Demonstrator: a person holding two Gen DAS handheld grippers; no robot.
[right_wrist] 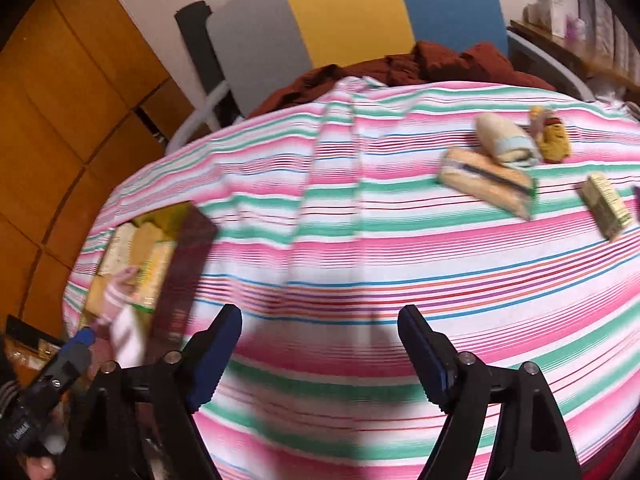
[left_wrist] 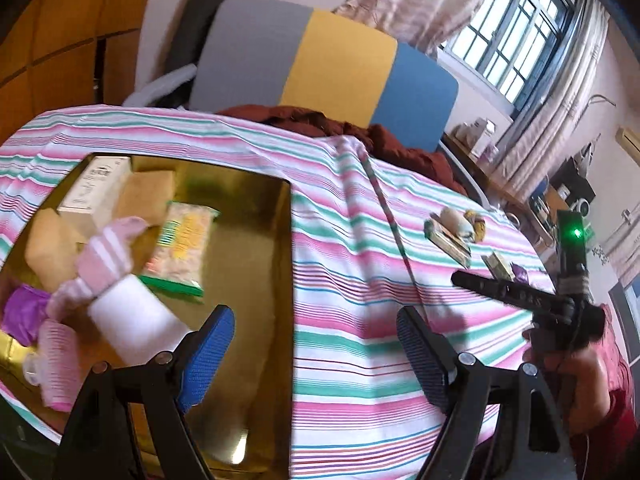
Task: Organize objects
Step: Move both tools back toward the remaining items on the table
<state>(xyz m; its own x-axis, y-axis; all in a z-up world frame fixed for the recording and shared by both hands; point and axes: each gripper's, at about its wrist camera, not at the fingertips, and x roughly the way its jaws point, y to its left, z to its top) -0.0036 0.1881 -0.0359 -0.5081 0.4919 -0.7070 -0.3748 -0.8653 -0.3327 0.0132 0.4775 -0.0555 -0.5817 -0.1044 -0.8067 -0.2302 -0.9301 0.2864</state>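
Box sitting on the left of the striped cloth, gold inside, already partly filled. About halfway through the tidy-up, going by what's in versus out.

Inside, counted: one white carton, two tan blocks, one green-and-yellow snack bag, one pink striped sock, one white roll, one purple thing, plus a pink ribbed item at the near edge. Blurry there, so not sure whether more is hiding underneath.

Still out on the cloth, far right: one flat packet, one rolled cloth with a blue band, one yellow plush-looking thing, one small green-tan carton, and a sliver of something purple at the frame edge. So four, maybe five, left to move.

Left gripper spread wide, nothing between the pads, hanging over the box's right wall. Right gripper also spread, empty, over bare cloth, well apart from the leftover pile. Neither touching anything.
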